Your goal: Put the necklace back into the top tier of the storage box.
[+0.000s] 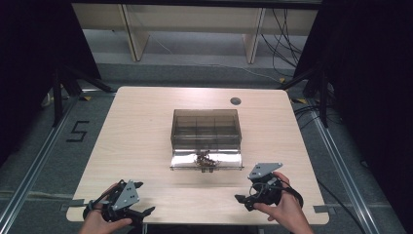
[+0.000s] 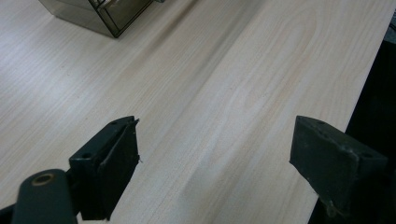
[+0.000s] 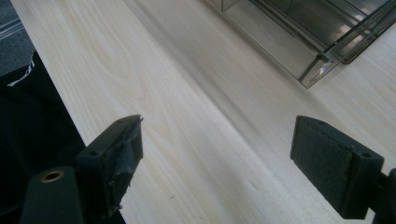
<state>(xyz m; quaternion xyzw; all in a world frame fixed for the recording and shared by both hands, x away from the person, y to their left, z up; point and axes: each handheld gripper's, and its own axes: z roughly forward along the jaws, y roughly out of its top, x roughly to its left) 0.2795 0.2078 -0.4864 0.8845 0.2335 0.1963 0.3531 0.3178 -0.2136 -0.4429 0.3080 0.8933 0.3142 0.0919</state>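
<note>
Wooden table (image 1: pixel 146 146) — both grippers agape

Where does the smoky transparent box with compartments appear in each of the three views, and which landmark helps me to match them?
High view: the compartment box stands at the table's middle, its opened lid lying toward the person.
Left gripper view: one corner of it shows at the top left.
Right gripper view: its clear edge and corner run across the top right.
Shared landmark: the pale wood-grain table, seen under the open fingers in both gripper views.
</note>
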